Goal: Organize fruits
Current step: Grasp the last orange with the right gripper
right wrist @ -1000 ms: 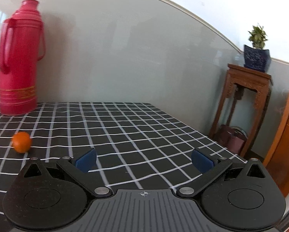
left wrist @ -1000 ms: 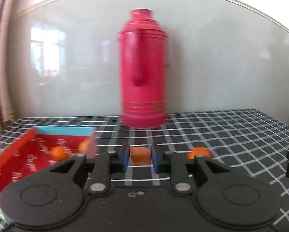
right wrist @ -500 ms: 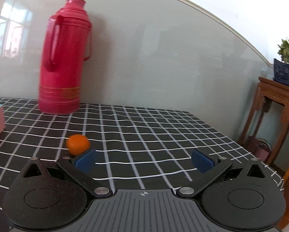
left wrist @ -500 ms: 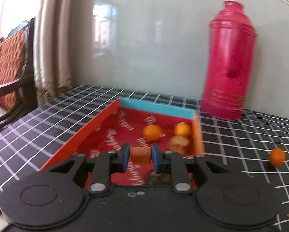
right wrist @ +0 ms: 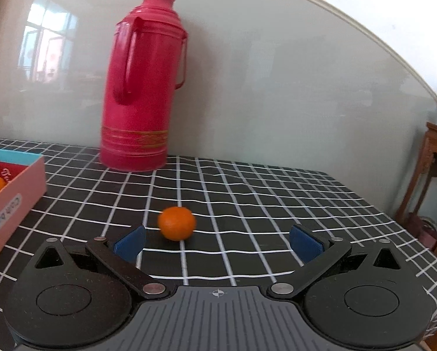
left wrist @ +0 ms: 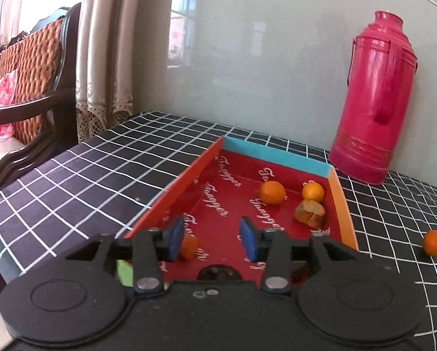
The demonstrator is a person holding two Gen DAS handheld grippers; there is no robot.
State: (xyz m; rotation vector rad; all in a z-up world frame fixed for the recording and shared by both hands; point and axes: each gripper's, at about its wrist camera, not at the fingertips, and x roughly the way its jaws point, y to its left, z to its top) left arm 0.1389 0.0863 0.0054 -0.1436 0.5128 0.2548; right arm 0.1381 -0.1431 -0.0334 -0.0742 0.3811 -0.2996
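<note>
Box (left wrist: 340, 204) fills left view, claws (left wrist: 212, 238) (right wrist: 218, 242) both open, right facing tangerine (right wrist: 176, 227)

My flask (right wrist: 139, 87) looks glossy plastic or enamel. My bench (right wrist: 247, 193) wears matt checked cloth. The box (left wrist: 340, 201) seems printed card.

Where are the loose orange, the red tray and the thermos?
loose orange (right wrist: 176, 223), right wrist view, middle of the fruit.
red tray (left wrist: 340, 201), left wrist view, orange right wall.
thermos (right wrist: 139, 93), right wrist view, body.

Right gripper (right wrist: 217, 242) open w/ small orange (right wrist: 176, 227) just ahead on checked cloth (right wrist: 277, 204); red flask (right wrist: 142, 87) behind, box (right wrist: 13, 201) at left.
</note>
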